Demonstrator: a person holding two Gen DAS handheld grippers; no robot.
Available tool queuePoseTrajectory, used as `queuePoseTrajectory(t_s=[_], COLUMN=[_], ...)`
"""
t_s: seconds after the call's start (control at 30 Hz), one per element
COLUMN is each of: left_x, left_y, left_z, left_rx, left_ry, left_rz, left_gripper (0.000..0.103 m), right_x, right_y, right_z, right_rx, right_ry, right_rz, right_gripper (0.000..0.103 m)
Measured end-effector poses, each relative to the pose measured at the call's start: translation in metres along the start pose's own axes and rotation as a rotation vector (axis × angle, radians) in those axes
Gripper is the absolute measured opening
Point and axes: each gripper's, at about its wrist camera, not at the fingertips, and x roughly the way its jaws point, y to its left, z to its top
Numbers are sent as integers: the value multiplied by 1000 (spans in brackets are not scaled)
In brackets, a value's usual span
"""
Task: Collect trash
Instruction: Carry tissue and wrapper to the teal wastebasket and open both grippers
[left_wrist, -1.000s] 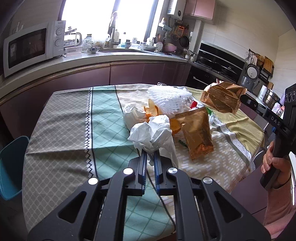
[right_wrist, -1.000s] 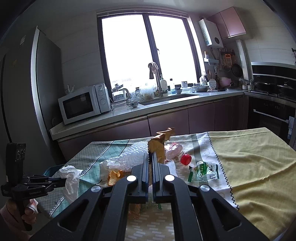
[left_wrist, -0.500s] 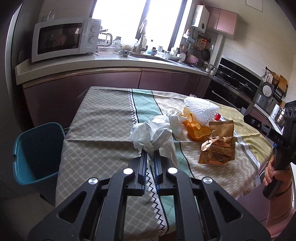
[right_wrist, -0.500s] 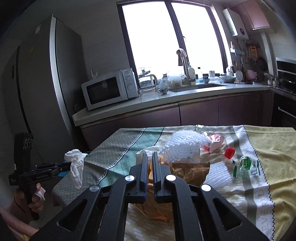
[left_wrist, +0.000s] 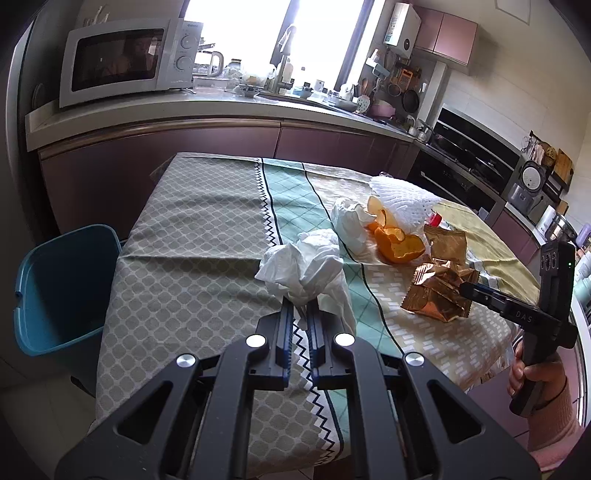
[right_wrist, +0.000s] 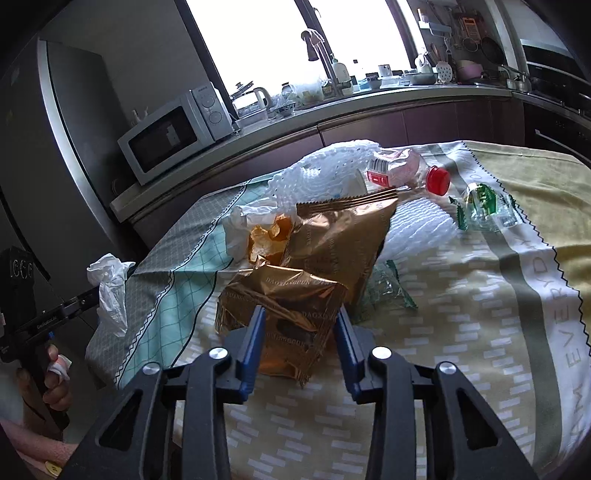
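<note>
Bare tablecloth (left_wrist: 192, 258) lies open toward the blue bin (left_wrist: 55, 288); orange peel (left_wrist: 399, 245) and gold wrappers (left_wrist: 439, 291) crowd the right.

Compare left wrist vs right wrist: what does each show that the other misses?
Only the left wrist view shows the blue bin beside the table. Only the right wrist view shows the green wrapper and the fridge. Both show the crumpled tissue pinched in the left gripper, the gold snack bag between the opening right gripper fingers, the orange peel and the microwave.

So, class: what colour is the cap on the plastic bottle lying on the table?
Red. The bottle cap shows best in the right wrist view.
</note>
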Motion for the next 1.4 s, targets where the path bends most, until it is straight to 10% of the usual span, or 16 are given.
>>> queuePoseTrajectory(t_s=[0.13,0.57,0.97,1.4], left_x=[-1,-32,-68,-46], left_y=[1,33,124,213], left_z=[-2,2,18,20], left_rx=[-3,-34,-100,-179], left_ry=[1,-54,-116,-45], left_rz=[2,69,305,433], left_gripper=[8,8,8,8], right_x=[-1,-1,73,161], right_y=[5,90,220,300], right_z=[0,34,75,76], right_rx=[4,-141,-308,-361], right_ry=[-6,-44,30,190], right_rz=[29,245,498,507], right_gripper=[8,3,3,3])
